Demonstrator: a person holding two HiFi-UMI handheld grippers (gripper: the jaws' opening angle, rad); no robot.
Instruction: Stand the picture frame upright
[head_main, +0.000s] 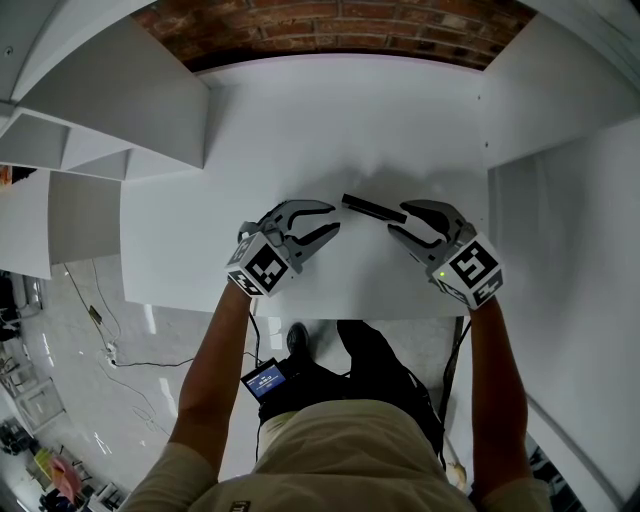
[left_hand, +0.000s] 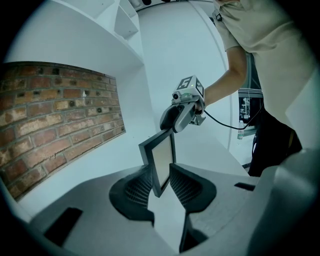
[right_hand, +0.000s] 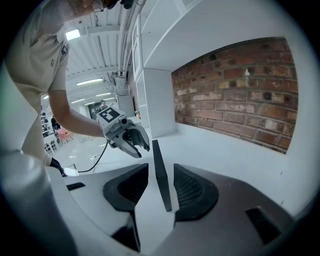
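Note:
The dark picture frame (head_main: 373, 208) stands on its edge on the white table (head_main: 300, 130), between my two grippers. In the right gripper view it runs edge-on (right_hand: 161, 172) down the gap of my right gripper (right_hand: 161, 192), with white table showing on both sides of it, so the pads do not press it. My right gripper (head_main: 397, 218) is open around the frame's right end. My left gripper (head_main: 335, 219) is open just short of the frame's left end. In the left gripper view the frame's pale face (left_hand: 162, 160) shows past the fingers (left_hand: 139, 186).
A brick wall (head_main: 330, 25) closes the back of the table. White shelves (head_main: 90, 130) stand at the left and a white panel (head_main: 560, 180) at the right. The table's front edge (head_main: 330, 315) is just below both grippers.

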